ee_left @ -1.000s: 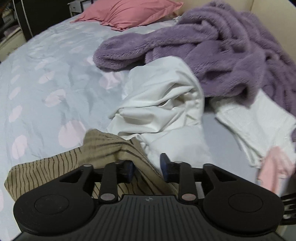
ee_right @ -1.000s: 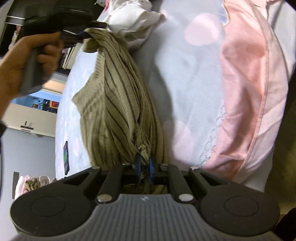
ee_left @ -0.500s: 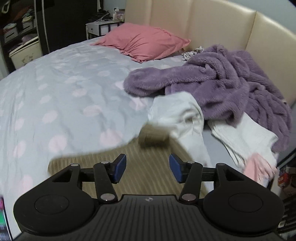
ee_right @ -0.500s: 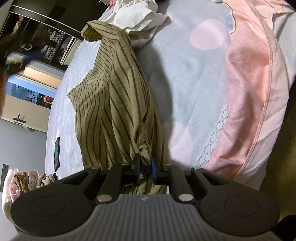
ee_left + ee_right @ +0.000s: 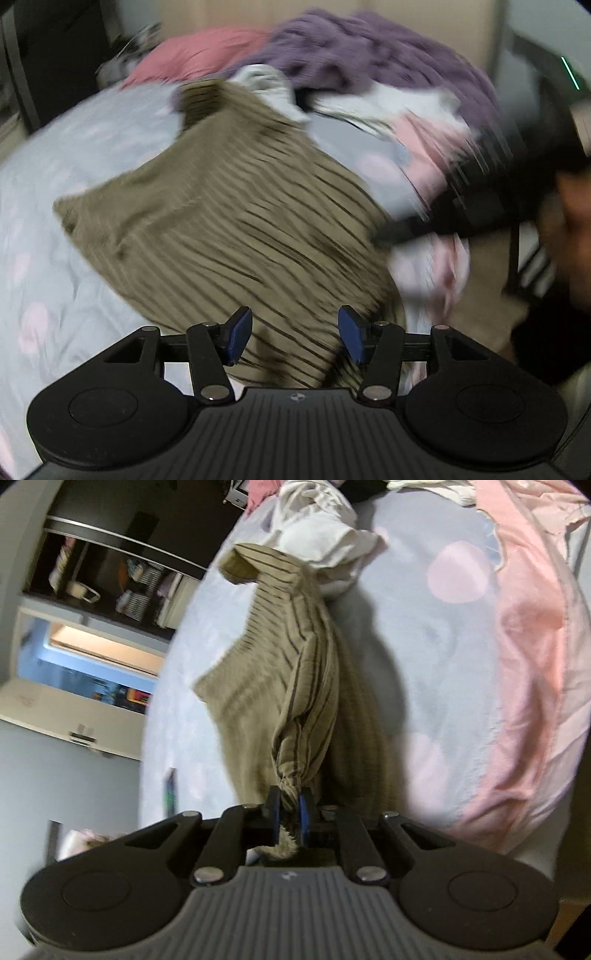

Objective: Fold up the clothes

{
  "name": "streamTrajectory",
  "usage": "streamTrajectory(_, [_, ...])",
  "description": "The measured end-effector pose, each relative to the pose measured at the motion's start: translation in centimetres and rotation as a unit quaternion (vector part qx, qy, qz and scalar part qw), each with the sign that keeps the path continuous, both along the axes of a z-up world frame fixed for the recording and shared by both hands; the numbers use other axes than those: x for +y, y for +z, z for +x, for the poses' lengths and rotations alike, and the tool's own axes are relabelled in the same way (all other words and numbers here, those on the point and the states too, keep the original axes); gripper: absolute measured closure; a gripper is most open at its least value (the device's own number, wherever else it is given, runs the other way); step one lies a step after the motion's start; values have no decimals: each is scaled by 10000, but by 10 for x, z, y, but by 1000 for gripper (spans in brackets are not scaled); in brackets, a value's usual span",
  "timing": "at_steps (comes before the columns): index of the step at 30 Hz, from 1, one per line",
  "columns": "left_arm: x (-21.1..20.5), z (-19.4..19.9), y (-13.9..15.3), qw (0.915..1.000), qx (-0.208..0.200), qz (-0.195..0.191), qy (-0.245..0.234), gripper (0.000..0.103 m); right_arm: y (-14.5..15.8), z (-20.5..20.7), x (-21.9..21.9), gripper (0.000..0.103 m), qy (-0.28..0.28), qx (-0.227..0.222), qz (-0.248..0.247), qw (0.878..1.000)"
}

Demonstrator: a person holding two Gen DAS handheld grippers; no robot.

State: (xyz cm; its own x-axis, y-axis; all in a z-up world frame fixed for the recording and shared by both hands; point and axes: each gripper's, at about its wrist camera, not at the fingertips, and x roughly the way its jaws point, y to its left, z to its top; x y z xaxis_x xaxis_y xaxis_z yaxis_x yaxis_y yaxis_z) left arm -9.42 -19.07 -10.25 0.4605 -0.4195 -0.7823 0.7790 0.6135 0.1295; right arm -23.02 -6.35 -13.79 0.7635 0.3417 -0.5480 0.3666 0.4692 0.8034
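Left gripper [image 5: 291,338] has let go and swung wide open over the striped garment [image 5: 229,206] while the right gripper [image 5: 290,808] pinches its bunched corner, so looks like spreading it flat on the bed [image 5: 436,635], and next it needs a second corner grabbed.

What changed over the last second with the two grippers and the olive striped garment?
The left gripper let go of the olive striped garment, opened and swung back over its near end, empty. The garment's far end dropped onto the pale blue bedsheet. The right gripper stays clamped on a bunched corner.
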Motion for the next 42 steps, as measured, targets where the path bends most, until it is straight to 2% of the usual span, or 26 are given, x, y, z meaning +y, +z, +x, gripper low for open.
streamTrajectory(1, [-6, -12, -4, 9993, -244, 233, -185, 53, 3, 1, 2, 91, 15, -52, 80, 10000])
streamTrajectory(4, [-21, -30, -14, 9915, -1017, 757, -297, 53, 10, 2, 6, 91, 61, -183, 295, 9994])
streamTrajectory(10, [-7, -30, -9, 9919, -1146, 544, 17, 55, 15, 0, 6, 92, 71, -294, 561, 9980])
streamTrajectory(11, [-4, -30, -9, 9918, -1167, 508, 70, 61, 13, -1, 6, 92, 66, -274, 599, 9978])
streamTrajectory(12, [-2, -30, -8, 9917, -1188, 472, 122, 80, 12, -2, 6, 92, 61, -255, 638, 9976])
streamTrajectory(13, [1, -29, -7, 9915, -1209, 437, 174, 90, 10, -3, 6, 92, 56, -235, 676, 9974])
streamTrajectory(15, [6, -29, -5, 9911, -1252, 365, 279, 97, 7, -5, 6, 92, 46, -196, 753, 9970])
streamTrajectory(17, [11, -29, -4, 9904, -1293, 294, 384, 98, 4, -7, 7, 92, 36, -156, 830, 9964])
streamTrajectory(22, [23, -29, -1, 9882, -1385, 127, 636, 98, -6, -13, 12, 93, 44, -28, 986, 9951])
streamTrajectory(25, [27, -31, -13, 9899, -1248, 210, 643, 98, -18, -16, 20, 93, 63, 143, 1030, 9946])
streamTrajectory(30, [35, -33, -34, 9920, -1019, 348, 656, 94, -52, -11, 33, 92, 128, 617, 968, 9933])
streamTrajectory(32, [39, -35, -43, 9927, -928, 404, 661, 90, -70, -10, 33, 90, 65, 733, 1135, 9908])
streamTrajectory(34, [42, -36, -50, 9933, -829, 448, 669, 82, -71, -7, 30, 83, 77, 765, 1113, 9908])
streamTrajectory(35, [45, -35, -48, 9940, -744, 420, 689, 81, -69, -6, 28, 76, 94, 782, 1066, 9912])
streamTrajectory(36, [47, -34, -46, 9945, -660, 391, 708, 76, -65, -6, 26, 55, 111, 790, 940, 9924])
streamTrajectory(37, [50, -33, -43, 9952, -550, 357, 729, 65, -57, -5, 25, 40, 129, 787, 707, 9943])
streamTrajectory(39, [57, -33, -37, 9969, -99, 178, 758, 55, -42, -2, 22, 35, 217, 784, 244, 9964])
streamTrajectory(42, [73, -32, -28, 9956, 339, -140, 858, 55, -24, 3, 19, 35, 300, 758, -383, 9959])
